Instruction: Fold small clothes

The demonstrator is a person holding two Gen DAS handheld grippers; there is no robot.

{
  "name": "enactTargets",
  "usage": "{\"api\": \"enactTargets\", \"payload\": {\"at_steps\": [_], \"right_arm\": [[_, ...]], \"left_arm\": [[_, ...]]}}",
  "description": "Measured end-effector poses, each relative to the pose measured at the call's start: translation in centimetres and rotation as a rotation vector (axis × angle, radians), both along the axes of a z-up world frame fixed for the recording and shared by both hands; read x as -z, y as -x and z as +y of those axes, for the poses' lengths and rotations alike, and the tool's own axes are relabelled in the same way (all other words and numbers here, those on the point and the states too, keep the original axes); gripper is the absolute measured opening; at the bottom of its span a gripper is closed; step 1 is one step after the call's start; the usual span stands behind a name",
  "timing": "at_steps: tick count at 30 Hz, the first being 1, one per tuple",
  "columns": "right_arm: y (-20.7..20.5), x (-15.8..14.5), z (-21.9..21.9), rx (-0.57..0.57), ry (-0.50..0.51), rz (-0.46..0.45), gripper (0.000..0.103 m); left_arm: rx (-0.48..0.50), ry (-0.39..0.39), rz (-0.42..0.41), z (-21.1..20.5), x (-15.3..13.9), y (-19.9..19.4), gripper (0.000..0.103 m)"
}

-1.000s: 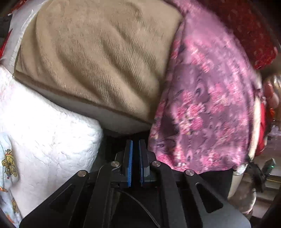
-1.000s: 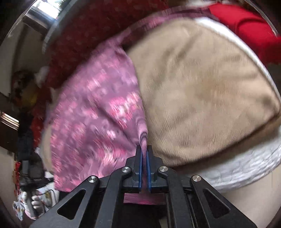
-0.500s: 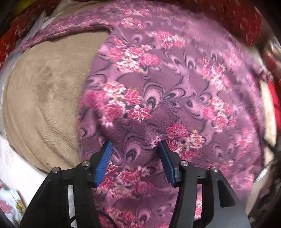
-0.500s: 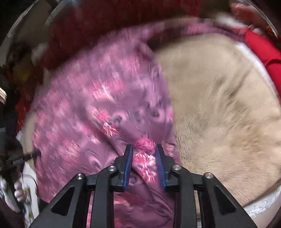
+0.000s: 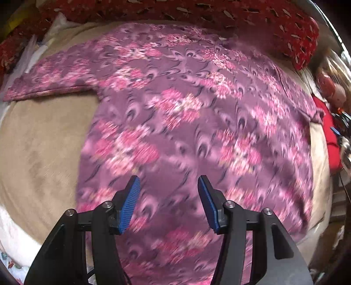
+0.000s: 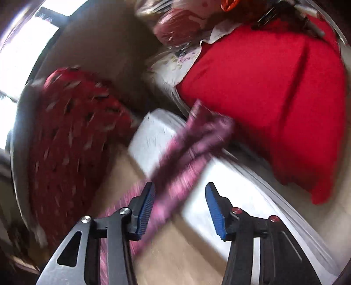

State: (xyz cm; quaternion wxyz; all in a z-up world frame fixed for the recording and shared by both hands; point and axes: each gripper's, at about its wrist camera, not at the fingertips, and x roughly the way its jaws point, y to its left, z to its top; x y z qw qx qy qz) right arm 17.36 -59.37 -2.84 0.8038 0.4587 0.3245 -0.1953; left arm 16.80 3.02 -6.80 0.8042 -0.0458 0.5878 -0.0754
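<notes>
A purple garment with pink flowers [image 5: 186,122] lies spread flat on a tan blanket [image 5: 41,140], one sleeve [image 5: 50,81] stretched out to the left. My left gripper [image 5: 168,178] hovers open over the garment's lower part, nothing between its blue pads [image 5: 131,201]. In the blurred right wrist view, the right gripper [image 6: 180,185] hangs over a purple sleeve [image 6: 193,149] that runs diagonally across a white quilted pad [image 6: 153,133]. Its jaws are opening; the sleeve lies below them near the left pad [image 6: 145,208], not pressed.
A dark red patterned cushion [image 5: 219,19] runs along the far edge of the blanket, also seen as a cushion [image 6: 70,136] in the right view. A bright red cloth [image 6: 274,92] lies beyond the sleeve. Clutter [image 5: 335,114] sits at the right edge.
Both grippers went from shut to open and let go of the garment, which now lies flat. The right gripper swung across to the sleeve end by the white pad.
</notes>
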Motion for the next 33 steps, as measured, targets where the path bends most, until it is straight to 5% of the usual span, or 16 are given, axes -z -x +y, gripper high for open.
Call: {"api": "enactTargets", "payload": {"at_steps": [3, 5, 6, 8, 11, 14, 16, 17, 21, 22, 28, 29, 31, 33], "right_arm": [[-4.3, 1.0, -0.6, 0.018, 0.0, 0.059, 0.052], [-6.3, 2.3, -0.6, 0.019, 0.027, 0.158, 0.043], [-6.6, 2.8, -0.3, 0.015, 0.05, 0.212, 0.008], [-6.1, 2.4, 0.1, -0.013, 0.093, 0.161, 0.004], [-0.2, 0.1, 0.5, 0.015, 0.146, -0.09, 0.004], [3.5, 2.7, -0.2, 0.019, 0.059, -0.054, 0.005], [5.4, 6.6, -0.9, 0.014, -0.041, 0.067, 0.005], [6.3, 7.4, -1.0, 0.02, -0.085, 0.047, 0.008], [9.6, 7.2, -2.3, 0.152, -0.172, -0.104, 0.055], [9.6, 7.1, -2.6, 0.179, -0.167, -0.109, 0.06], [8.0, 9.9, -2.7, 0.297, -0.279, -0.004, 0.06], [7.6, 9.9, -2.8, 0.304, -0.256, -0.014, 0.055], [7.5, 8.7, -2.5, 0.292, -0.209, -0.059, 0.013], [7.6, 6.9, -2.1, 0.273, -0.143, -0.133, 0.007]], "left_arm": [[0.009, -0.004, 0.002, -1.7, 1.0, -2.2, 0.053], [0.021, -0.034, -0.015, -2.4, 1.0, -3.5, 0.053], [0.024, -0.047, -0.036, -2.6, 0.4, -3.9, 0.053], [0.026, -0.038, -0.067, -2.6, -0.2, -4.5, 0.053], [0.017, -0.045, -0.086, -2.5, -0.2, -5.8, 0.057], [0.002, -0.043, -0.021, -2.8, 2.0, -6.7, 0.057], [0.001, -0.06, 0.03, -3.1, 3.9, -6.5, 0.058], [0.007, -0.077, 0.01, -3.3, 4.0, -6.4, 0.061], [0.039, -0.1, 0.0, -4.0, 4.2, -5.6, 0.07], [0.042, -0.103, -0.001, -4.1, 4.2, -5.5, 0.07], [0.048, -0.097, -0.014, -4.2, 4.4, -4.9, 0.073], [0.045, -0.093, -0.02, -4.2, 4.1, -4.9, 0.073], [0.039, -0.09, -0.059, -3.8, 3.1, -4.7, 0.073], [0.025, -0.088, -0.105, -3.2, 1.9, -5.1, 0.073]]}}
